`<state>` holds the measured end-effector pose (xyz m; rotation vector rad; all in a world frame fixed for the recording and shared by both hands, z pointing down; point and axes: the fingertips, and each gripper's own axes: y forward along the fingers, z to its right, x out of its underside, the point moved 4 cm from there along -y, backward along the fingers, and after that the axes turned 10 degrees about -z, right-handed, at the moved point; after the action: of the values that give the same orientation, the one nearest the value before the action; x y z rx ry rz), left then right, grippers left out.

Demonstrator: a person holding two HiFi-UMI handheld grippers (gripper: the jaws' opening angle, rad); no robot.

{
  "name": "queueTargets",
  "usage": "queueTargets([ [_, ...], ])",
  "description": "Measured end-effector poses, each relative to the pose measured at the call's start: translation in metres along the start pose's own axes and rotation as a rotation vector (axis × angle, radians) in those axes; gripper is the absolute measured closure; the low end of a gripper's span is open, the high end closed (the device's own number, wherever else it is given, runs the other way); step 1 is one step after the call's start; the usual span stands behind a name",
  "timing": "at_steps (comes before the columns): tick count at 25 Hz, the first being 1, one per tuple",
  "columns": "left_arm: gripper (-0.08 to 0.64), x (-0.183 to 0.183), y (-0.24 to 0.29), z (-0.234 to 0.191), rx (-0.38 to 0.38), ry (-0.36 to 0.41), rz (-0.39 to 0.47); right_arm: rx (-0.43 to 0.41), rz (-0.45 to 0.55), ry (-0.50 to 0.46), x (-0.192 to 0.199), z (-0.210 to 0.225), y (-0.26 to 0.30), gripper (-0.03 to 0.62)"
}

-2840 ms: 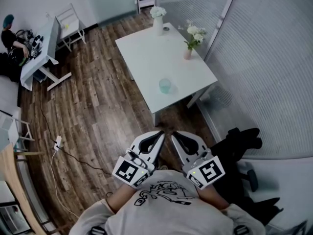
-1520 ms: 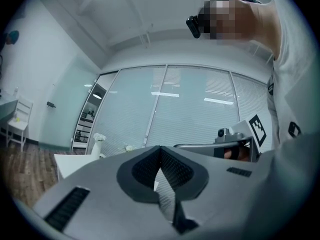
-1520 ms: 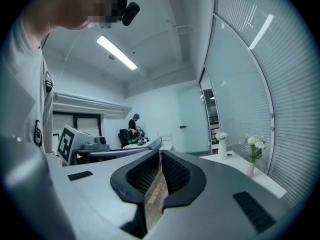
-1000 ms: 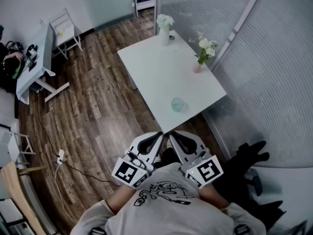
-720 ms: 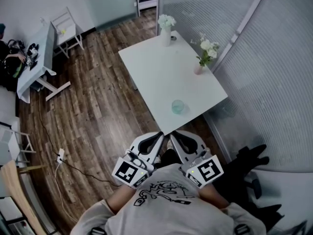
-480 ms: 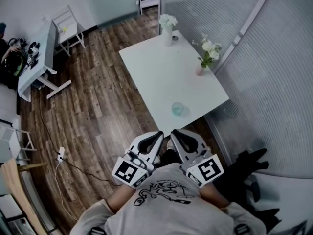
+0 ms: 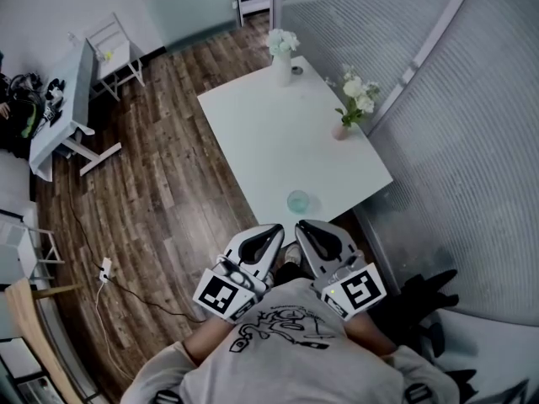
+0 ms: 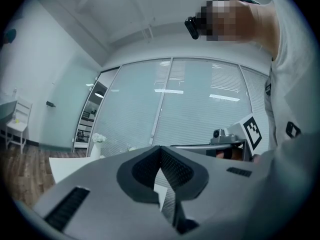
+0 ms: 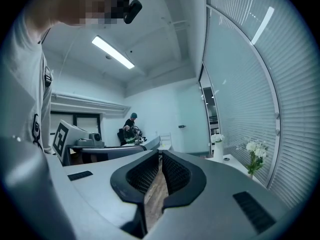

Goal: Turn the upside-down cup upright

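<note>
Grippers are held side by side at the person's chest: the left gripper [image 7: 273,232] and the right gripper [image 7: 303,230] are both clenched on nothing, their dark meshed pads [image 8: 176,172] met at the tips. Just beyond, the cup [image 7: 297,201], round, pale and translucent, is shown by the head view alone, near the closest edge of the smooth white table [image 7: 269,133]. Farther off, a white vase [image 7: 282,67] and a pinkish vase [image 7: 340,131] are seen; a person [image 9: 131,128] at a distant desk is shown by the right gripper view.
</note>
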<state>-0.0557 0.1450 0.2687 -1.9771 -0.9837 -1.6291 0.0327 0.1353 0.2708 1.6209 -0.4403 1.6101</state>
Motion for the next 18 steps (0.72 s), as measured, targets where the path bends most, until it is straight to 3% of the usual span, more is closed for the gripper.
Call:
queueTargets([
  [18,0.557,-0.012,0.101,-0.019,0.004,0.001,-0.023,0.009,0.006,0.029,-0.008,0.100,0.009,0.546],
])
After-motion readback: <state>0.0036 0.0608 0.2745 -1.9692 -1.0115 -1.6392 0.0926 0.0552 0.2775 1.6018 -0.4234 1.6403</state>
